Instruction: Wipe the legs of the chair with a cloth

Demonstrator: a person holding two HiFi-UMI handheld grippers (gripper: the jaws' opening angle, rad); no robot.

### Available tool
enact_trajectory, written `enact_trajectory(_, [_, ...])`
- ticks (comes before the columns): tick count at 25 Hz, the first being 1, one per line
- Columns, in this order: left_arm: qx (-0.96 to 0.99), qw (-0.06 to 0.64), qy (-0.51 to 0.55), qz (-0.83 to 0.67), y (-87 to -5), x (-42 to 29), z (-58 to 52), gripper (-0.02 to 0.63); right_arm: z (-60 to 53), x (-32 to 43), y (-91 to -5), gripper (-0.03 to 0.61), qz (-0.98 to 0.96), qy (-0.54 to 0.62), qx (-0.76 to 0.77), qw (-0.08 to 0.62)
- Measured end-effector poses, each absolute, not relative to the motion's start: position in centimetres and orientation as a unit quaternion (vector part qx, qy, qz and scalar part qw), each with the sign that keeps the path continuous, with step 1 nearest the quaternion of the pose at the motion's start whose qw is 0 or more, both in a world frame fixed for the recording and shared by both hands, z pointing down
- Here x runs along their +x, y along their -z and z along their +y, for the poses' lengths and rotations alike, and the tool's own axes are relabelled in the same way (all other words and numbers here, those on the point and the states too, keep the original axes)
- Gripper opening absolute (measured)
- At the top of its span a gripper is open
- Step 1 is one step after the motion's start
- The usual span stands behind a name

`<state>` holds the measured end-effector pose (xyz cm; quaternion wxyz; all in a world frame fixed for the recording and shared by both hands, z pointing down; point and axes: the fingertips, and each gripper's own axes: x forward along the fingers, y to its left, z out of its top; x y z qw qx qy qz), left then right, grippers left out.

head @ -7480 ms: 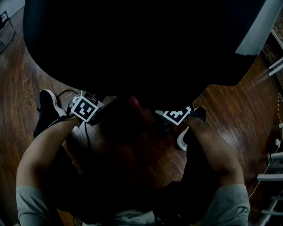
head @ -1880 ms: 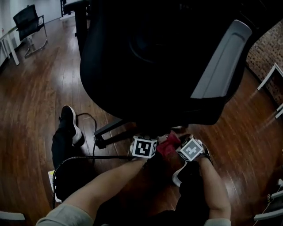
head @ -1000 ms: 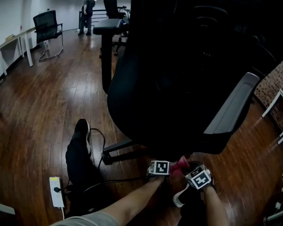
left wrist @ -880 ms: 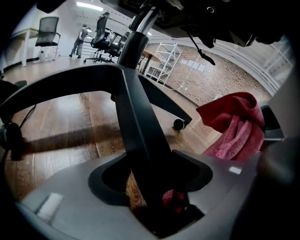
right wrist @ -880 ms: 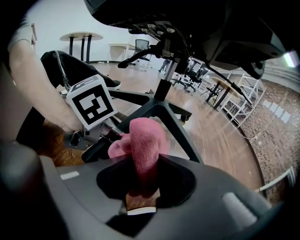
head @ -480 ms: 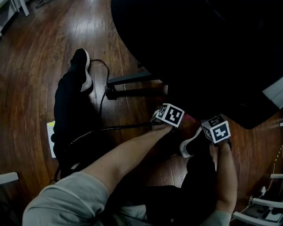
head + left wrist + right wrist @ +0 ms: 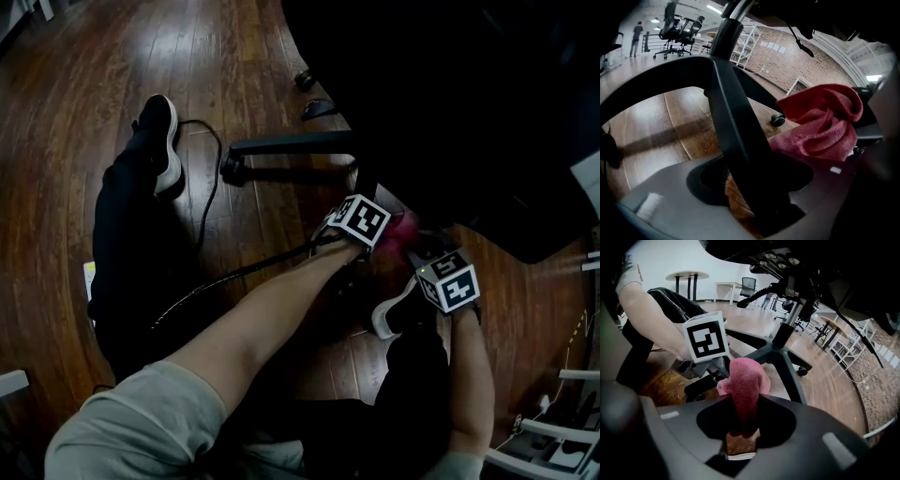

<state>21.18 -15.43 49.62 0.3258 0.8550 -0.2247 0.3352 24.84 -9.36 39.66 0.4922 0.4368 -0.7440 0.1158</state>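
Observation:
The black office chair [image 7: 450, 94] fills the top right of the head view, and one of its legs [image 7: 291, 145] runs left to a caster. My left gripper [image 7: 754, 187] straddles another black leg [image 7: 736, 122]; its jaws have just been opening, with floor showing beside the leg, so it is open. Right beside it, my right gripper [image 7: 743, 427] is shut on the red cloth [image 7: 745, 380], which stands up out of its jaws. In the head view the cloth [image 7: 405, 223] peeks out between the two marker cubes, under the seat's edge. The fingertips are hidden there.
The person's dark trouser legs and a black shoe [image 7: 159, 141] lie on the wooden floor at left, with a black cable [image 7: 211, 187] curling past. A white-soled shoe [image 7: 389, 314] sits under my right hand. More chairs [image 7: 675, 26] and a brick wall [image 7: 797, 56] stand far off.
The head view has tipped down from the room to the floor. My right gripper has come up closer to the left one, and the cloth now shows between their cubes. The left gripper has rolled.

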Motion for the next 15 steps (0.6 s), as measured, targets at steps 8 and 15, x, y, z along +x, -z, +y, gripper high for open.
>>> enact_trajectory(8, [0.858, 0.332, -0.305, -0.245, -49.0, 19.8, -20.2, 0.239, -9.4, 25.0, -39.7, 0.098, -0.750, -0.118, 0.436, 0.484])
enact_trajectory(15, [0.841, 0.103, -0.420, -0.325, -48.6, 12.2, -24.7, 0.199, -10.0, 24.2, -40.1, 0.098, -0.754, -0.113, 0.429, 0.485])
